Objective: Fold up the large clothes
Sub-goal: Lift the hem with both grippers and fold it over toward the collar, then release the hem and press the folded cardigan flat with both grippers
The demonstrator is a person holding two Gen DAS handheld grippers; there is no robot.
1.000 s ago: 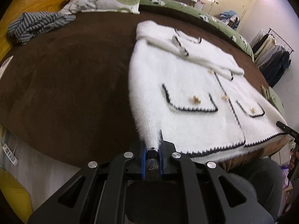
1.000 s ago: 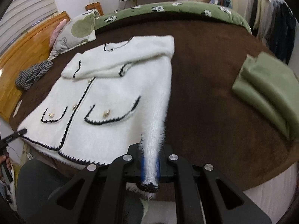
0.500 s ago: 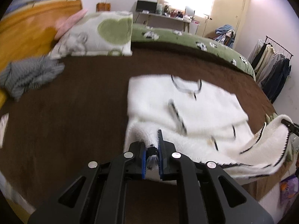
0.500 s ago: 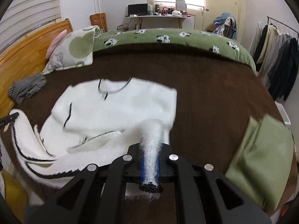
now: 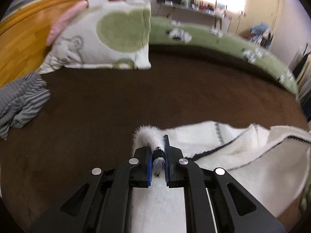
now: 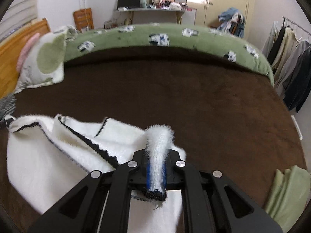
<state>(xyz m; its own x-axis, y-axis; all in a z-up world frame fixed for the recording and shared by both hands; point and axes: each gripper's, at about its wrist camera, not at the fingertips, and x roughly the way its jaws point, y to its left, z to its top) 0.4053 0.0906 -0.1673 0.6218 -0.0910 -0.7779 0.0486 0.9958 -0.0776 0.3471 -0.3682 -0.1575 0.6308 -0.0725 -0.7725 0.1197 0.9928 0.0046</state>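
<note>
Both hand-held grippers, left (image 5: 157,153) and right (image 6: 156,167), were clamped on the white cardigan's (image 6: 48,155) hem above the bed (image 6: 175,89), mid-fold; next, lay the hem flat at the collar.

Item counts
1 white cardigan (image 6: 58,155), 1 pillow (image 5: 108,38), 1 striped garment (image 5: 21,104), 1 green folded cloth (image 6: 285,194), 2 grippers.

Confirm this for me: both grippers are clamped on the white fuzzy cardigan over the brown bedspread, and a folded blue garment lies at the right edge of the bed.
One detail is wrong. The folded garment at the bed's right edge is light green, not blue; the right wrist view shows it. The rest holds: the left gripper and right gripper are each clamped on the white fuzzy cardigan over the brown bedspread.
</note>
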